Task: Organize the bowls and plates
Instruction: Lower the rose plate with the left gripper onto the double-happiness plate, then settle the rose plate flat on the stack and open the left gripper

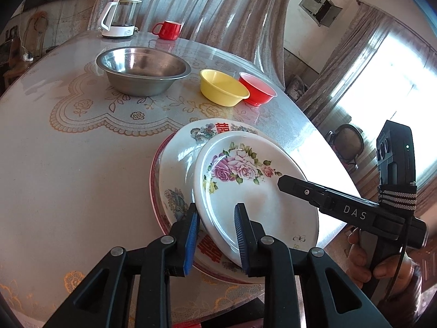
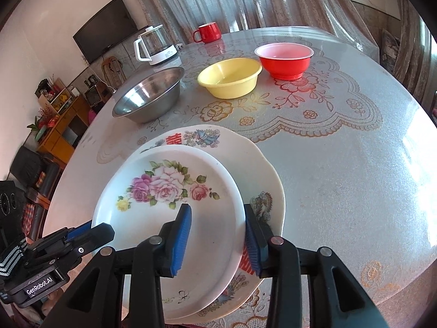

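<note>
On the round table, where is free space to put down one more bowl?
Bare cloth lies left of the stacked plates, before the steel bowl. More lies right of the plates, before the red plastic bowl. It is crowded between the yellow bowl and the red one, and around the plates, where both grippers stand.

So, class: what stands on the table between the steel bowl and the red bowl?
The yellow bowl stands between the steel bowl and the red bowl; the right wrist view shows it apart from both, on the table.

Bright daylight from the blown-out window (image 1: 382,87) glares on the glossy table (image 1: 314,147); fisheye edges bend and darken.
</note>
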Available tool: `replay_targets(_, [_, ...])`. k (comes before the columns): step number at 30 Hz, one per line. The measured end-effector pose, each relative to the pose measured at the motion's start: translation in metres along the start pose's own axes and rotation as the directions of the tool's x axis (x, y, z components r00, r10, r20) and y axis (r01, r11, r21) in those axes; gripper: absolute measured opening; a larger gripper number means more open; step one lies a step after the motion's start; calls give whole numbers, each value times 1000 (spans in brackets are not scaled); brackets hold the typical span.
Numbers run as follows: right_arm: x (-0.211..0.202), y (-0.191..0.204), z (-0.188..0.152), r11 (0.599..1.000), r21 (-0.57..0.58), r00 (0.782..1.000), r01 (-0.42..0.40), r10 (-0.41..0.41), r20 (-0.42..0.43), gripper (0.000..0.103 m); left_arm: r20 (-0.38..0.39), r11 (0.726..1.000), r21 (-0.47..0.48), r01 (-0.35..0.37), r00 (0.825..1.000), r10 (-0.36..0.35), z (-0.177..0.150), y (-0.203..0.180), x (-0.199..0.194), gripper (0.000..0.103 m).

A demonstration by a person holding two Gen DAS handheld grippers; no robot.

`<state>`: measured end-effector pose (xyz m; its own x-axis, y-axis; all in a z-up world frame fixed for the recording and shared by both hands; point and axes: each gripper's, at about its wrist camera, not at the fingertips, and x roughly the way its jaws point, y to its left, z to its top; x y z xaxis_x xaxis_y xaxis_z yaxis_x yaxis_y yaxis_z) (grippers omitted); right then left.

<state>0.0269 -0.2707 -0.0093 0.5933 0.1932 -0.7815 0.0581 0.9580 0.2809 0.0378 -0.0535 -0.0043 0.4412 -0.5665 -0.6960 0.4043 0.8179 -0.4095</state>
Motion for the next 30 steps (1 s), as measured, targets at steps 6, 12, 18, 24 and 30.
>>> replay_targets(6, [-1, 4, -1, 1000, -18, 1000, 23, -23, 7, 38, 21, 999, -32, 0, 1000, 1, 2, 6, -4, 30])
replay_targets(12, [-3, 4, -1, 999, -22, 999, 38, -37, 30, 42, 23, 1000, -16, 3, 1000, -2, 1, 3, -3, 32])
replay_targets(18, [-1, 12, -4, 995, -78, 998, 58, -55, 40, 49, 55, 999, -20, 38, 998, -37, 0, 2, -12, 32])
replay_targets(24, [0, 17, -6, 991, -104, 996, 89, -85, 40, 49, 66, 999, -41, 11, 998, -8, -3, 8, -16, 32])
replay_targets(30, [-1, 18, -7, 985, -137, 995, 102, -98, 37, 49, 84, 997, -69, -19, 996, 24, -3, 17, -20, 32])
